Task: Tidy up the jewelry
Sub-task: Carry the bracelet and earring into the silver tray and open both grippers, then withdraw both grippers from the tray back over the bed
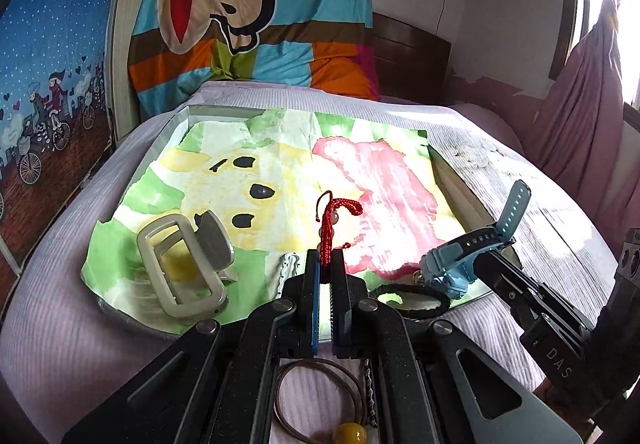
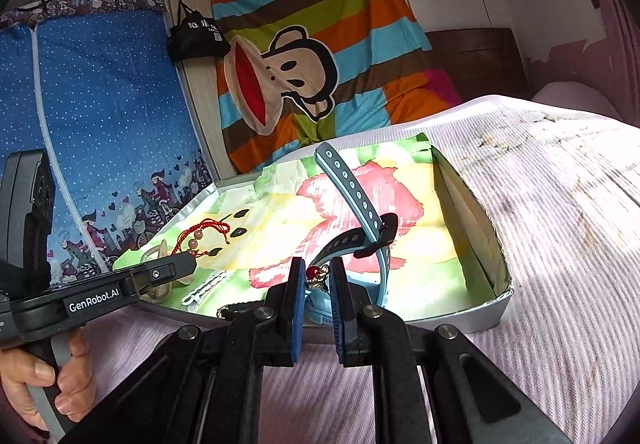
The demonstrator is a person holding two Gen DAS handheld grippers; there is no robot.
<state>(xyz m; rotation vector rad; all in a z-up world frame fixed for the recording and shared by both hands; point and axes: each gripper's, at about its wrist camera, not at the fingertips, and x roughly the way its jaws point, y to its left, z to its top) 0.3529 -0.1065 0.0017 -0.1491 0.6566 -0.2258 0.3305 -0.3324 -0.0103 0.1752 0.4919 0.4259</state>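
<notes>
My left gripper (image 1: 326, 264) is shut on a red cord bracelet (image 1: 332, 222) with beads and holds it above the box's paper lining; the bracelet also shows in the right wrist view (image 2: 202, 234). My right gripper (image 2: 316, 276) is shut on a light blue watch (image 2: 352, 199), its strap sticking up; the watch also shows in the left wrist view (image 1: 480, 240) at the box's near right corner. The shallow box (image 2: 490, 232) has a colourful lining. A beige hair claw (image 1: 182, 260) lies inside it at the left.
A white chain piece (image 2: 204, 286) and a black braided loop (image 1: 416, 296) lie at the box's near edge. A brown hair tie with a yellow bead (image 1: 320, 404) lies on the pink bedspread (image 2: 560, 244) under my left gripper. A striped monkey blanket (image 1: 256, 3) hangs behind.
</notes>
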